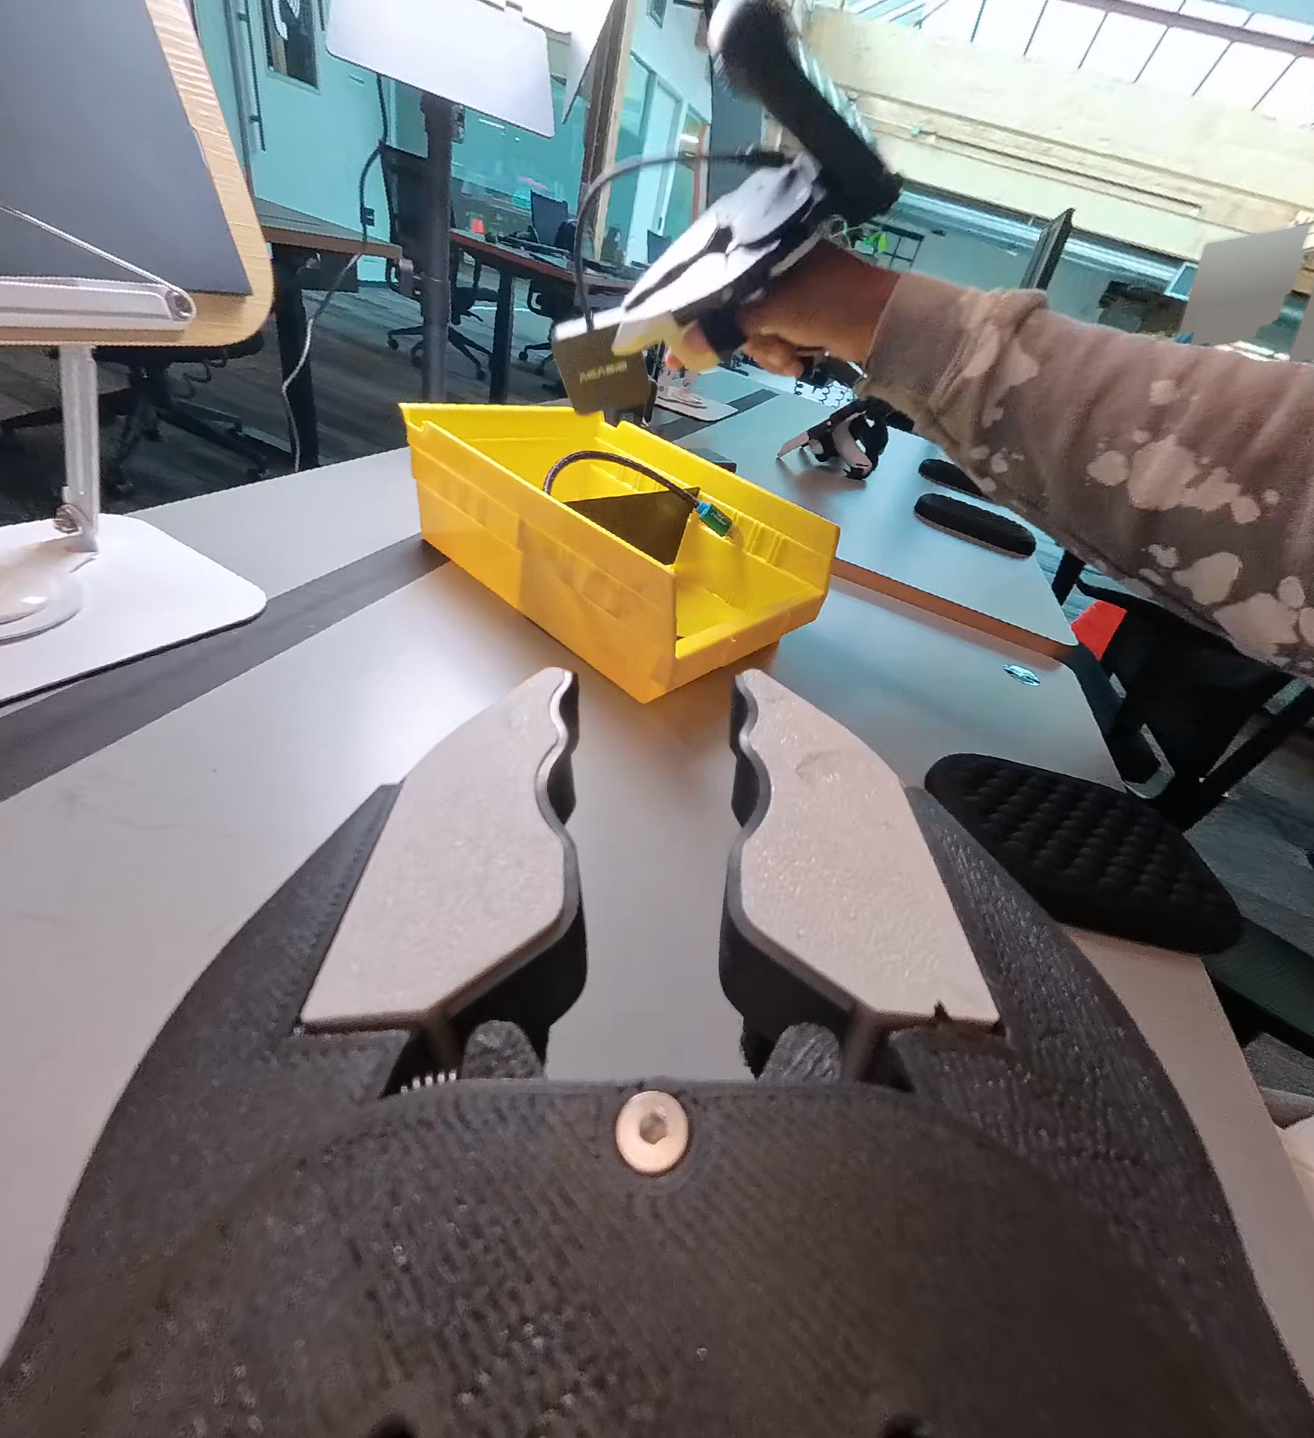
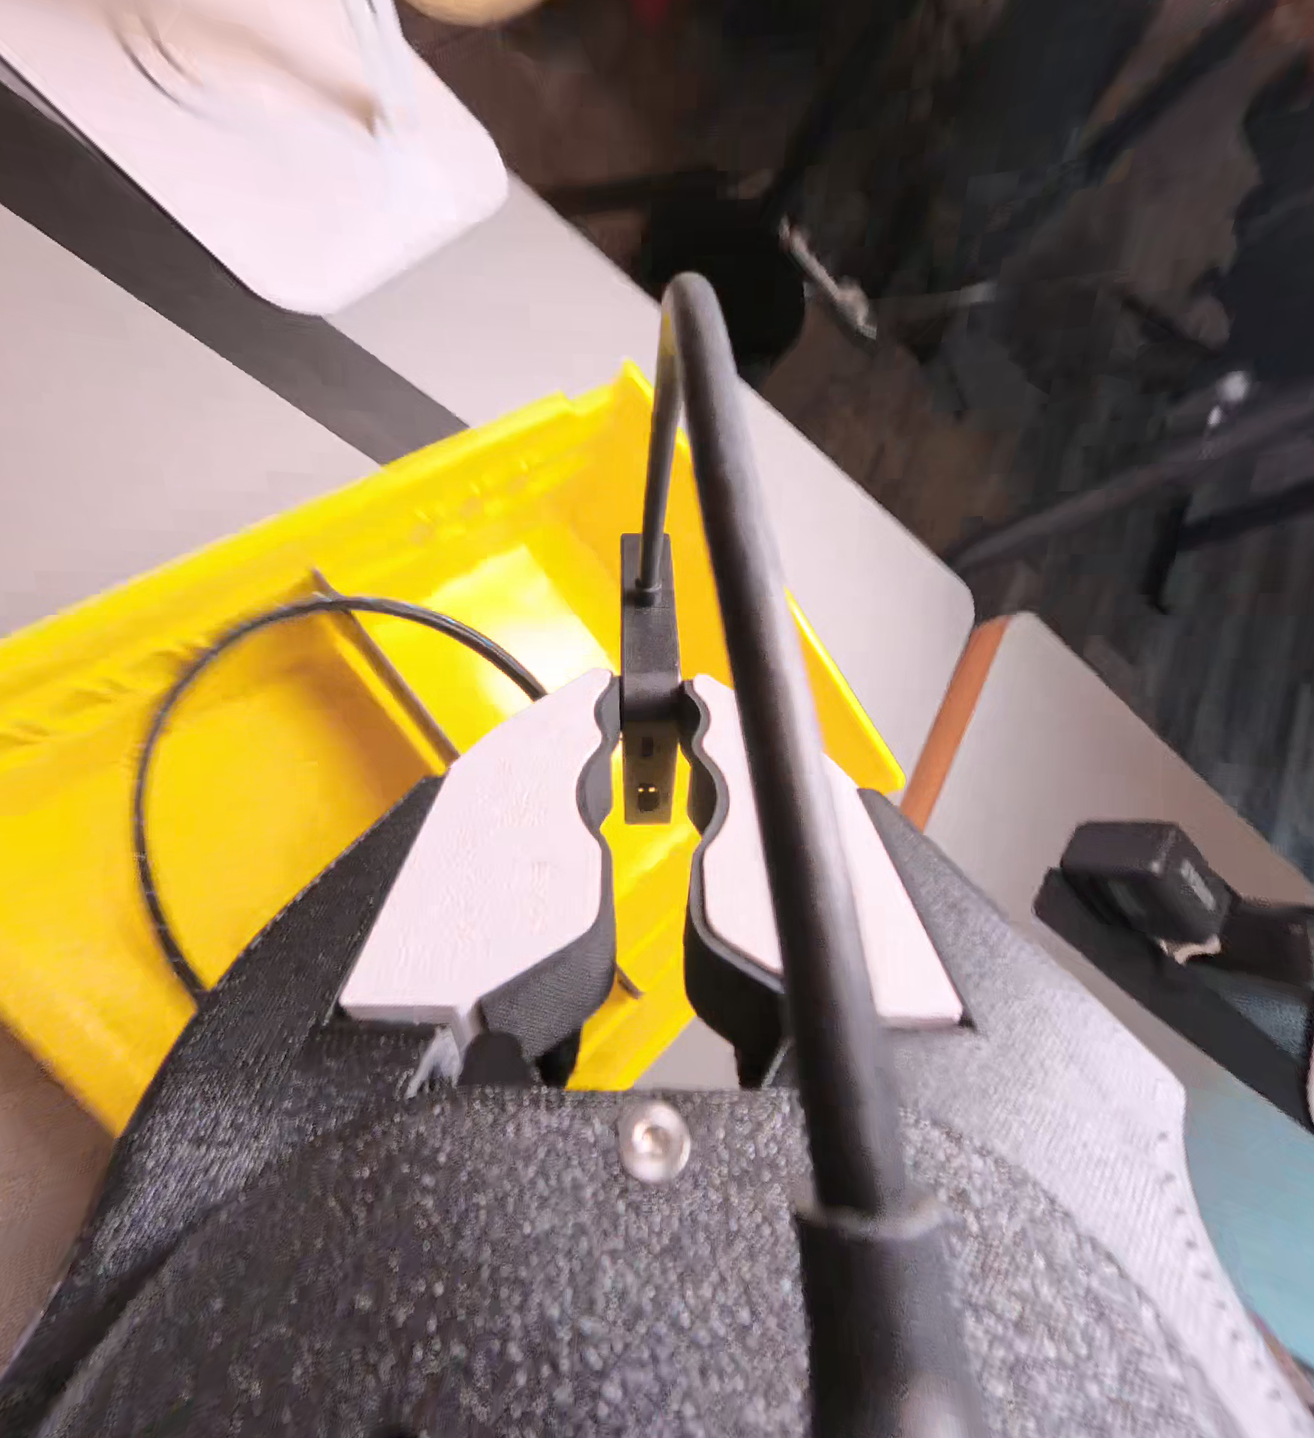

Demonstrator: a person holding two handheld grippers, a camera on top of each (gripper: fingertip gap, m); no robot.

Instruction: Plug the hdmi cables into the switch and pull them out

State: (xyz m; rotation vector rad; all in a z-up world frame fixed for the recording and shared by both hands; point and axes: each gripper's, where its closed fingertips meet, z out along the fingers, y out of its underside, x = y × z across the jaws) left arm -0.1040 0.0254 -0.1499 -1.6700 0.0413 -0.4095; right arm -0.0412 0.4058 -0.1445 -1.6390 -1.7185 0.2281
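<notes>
My right gripper [image 2: 650, 700] is shut on a slim black switch [image 2: 646, 646], seen edge-on with its ports facing me. Its black cable [image 2: 755, 700] loops up and back past the right finger. In the left wrist view that gripper [image 1: 638, 327] holds the switch [image 1: 599, 373] in the air above the far end of the yellow bin [image 1: 599, 615]. A second black flat piece [image 1: 638, 521] with a short cable and a green-blue plug [image 1: 716, 517] lies in the bin. My left gripper [image 1: 655, 700] is open and empty, low over the table just before the bin.
A white monitor stand base [image 1: 93, 591] sits left of the bin and also shows in the right wrist view [image 2: 288, 156]. A person's sleeved arm [image 1: 1105, 467] reaches in from the right. A black chair armrest [image 1: 1082, 848] is at the table's right edge. Another gripper [image 1: 841, 443] lies on the neighbouring desk.
</notes>
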